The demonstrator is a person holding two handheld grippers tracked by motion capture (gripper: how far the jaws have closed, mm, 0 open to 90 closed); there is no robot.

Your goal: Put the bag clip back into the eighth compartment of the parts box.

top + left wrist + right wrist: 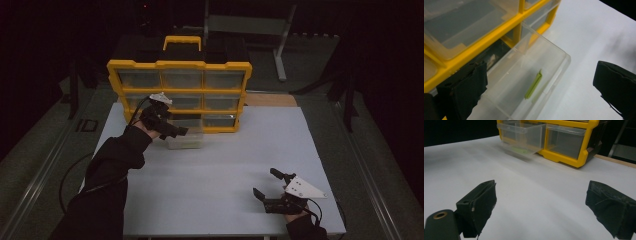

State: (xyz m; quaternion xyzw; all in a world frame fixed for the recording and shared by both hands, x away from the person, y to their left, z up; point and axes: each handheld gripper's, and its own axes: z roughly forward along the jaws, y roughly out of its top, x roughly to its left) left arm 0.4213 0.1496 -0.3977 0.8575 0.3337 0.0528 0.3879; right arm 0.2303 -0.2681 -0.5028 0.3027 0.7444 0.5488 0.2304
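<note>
Left gripper view: the left gripper (pixel 540 87) has its jaws spread wide with nothing pinched, over a pulled-out clear drawer (pixel 549 53) at frame centre. A green strip (pixel 533 84) lies inside it. The yellow organizer (pixel 489 37) fills the upper left. In the high view's lower right, the right gripper (pixel 264 184) hangs with jaws apart over the white table (pixel 210 175).

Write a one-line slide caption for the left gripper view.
Open left tongs hover over a pulled-out clear drawer of the yellow organizer, a green strip lying inside.
</note>
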